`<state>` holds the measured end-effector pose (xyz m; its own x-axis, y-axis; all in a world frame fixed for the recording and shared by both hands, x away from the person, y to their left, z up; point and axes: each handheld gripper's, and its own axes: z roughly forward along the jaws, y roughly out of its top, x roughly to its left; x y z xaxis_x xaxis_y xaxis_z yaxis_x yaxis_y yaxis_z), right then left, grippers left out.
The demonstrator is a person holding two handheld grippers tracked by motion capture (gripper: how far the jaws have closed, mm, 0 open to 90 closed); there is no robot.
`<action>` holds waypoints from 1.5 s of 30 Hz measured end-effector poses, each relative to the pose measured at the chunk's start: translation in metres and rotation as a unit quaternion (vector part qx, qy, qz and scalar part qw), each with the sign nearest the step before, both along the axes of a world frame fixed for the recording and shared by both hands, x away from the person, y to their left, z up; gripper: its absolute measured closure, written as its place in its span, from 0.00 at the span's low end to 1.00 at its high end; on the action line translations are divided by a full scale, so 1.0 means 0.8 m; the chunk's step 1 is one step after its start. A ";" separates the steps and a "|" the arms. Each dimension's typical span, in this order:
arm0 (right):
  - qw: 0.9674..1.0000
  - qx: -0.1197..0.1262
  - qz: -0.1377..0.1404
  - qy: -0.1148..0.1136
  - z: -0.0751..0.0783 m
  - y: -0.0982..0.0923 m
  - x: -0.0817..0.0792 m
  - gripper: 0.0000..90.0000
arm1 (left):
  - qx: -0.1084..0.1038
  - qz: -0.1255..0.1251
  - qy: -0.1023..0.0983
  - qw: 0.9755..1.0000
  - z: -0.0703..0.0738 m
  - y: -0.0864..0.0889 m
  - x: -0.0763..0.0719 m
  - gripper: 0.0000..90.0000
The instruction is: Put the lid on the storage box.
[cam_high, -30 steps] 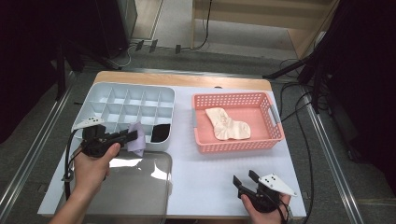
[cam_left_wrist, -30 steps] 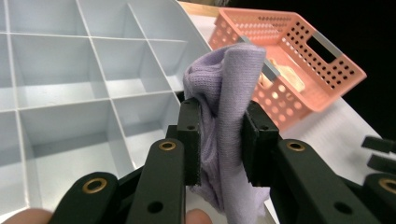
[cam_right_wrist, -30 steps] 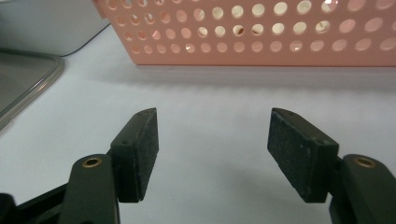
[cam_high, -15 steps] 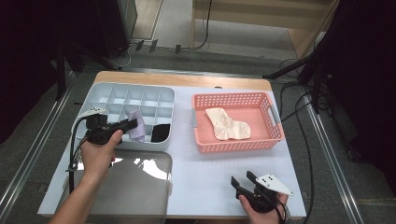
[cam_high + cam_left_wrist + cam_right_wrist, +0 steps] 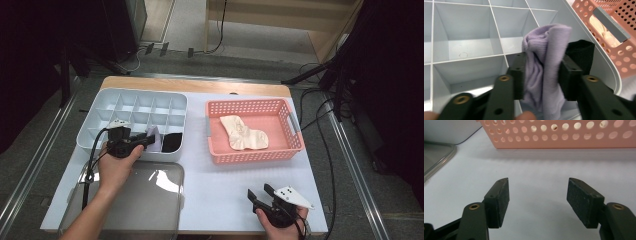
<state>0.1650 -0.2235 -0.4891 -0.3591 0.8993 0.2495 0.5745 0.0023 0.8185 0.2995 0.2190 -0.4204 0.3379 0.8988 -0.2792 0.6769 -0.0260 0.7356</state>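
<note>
Purple sock (image 5: 546,65) between my left gripper's (image 5: 541,75) just-opening jaws, over the divided tray (image 5: 100,107).
Beside it, a black sock (image 5: 172,142) fills one compartment; rightward, my pink basket (image 5: 295,135) holds a cream sock (image 5: 244,134); my right gripper (image 5: 537,200) gapes, empty.

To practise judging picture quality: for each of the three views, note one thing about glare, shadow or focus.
High view: glare from overhead light on the clear lid, room edges dark. Left gripper view: lilac sock fairly sharp between the jaws of the left gripper, which have just been opening; pink basket soft. Right gripper view: right gripper open, its soft shadow on the white table, basket blurred.
</note>
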 end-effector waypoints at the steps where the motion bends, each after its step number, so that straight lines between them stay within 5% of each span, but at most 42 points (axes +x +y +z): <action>1: 1.000 0.000 0.000 0.000 0.000 0.000 0.000 0.40 | 0.000 0.004 0.000 1.000 0.000 0.000 0.000 0.59; 5: 1.000 0.003 0.001 0.000 0.000 0.000 0.000 0.40 | -0.009 0.024 -0.012 1.000 0.004 0.001 0.000 0.51; 9: 1.000 0.006 0.001 -0.001 0.000 -0.001 0.000 0.40 | -0.015 0.010 0.009 1.000 0.001 0.001 0.002 0.82; 11: 1.000 0.005 0.002 -0.003 -0.001 -0.001 0.000 0.40 | -0.009 0.003 0.012 1.000 -0.001 0.002 0.002 0.88; 15: 1.000 0.003 0.005 -0.003 -0.002 0.000 0.001 0.40 | 0.000 -0.002 0.016 1.000 0.000 0.001 0.004 0.87; 20: 1.000 0.006 0.006 0.001 -0.003 0.001 0.001 0.40 | -0.006 0.027 -0.013 1.000 0.007 0.000 0.004 0.62; 25: 1.000 0.005 0.006 0.000 -0.002 0.000 0.000 0.40 | -0.003 0.003 0.017 1.000 0.003 -0.003 0.007 0.91; 32: 1.000 0.005 0.008 0.000 -0.002 0.001 0.000 0.40 | 0.007 -0.016 0.025 1.000 -0.001 -0.003 0.007 0.90; 37: 1.000 0.006 0.006 0.000 -0.001 0.001 0.000 0.40 | -0.004 -0.008 0.005 1.000 0.003 0.002 0.003 0.72; 41: 1.000 0.006 0.005 -0.001 -0.002 0.000 0.001 0.40 | 0.002 -0.015 0.005 1.000 0.004 0.005 0.000 0.96; 45: 1.000 0.008 0.005 0.003 -0.002 0.002 0.001 0.40 | -0.002 -0.014 0.014 1.000 0.001 0.007 0.002 0.98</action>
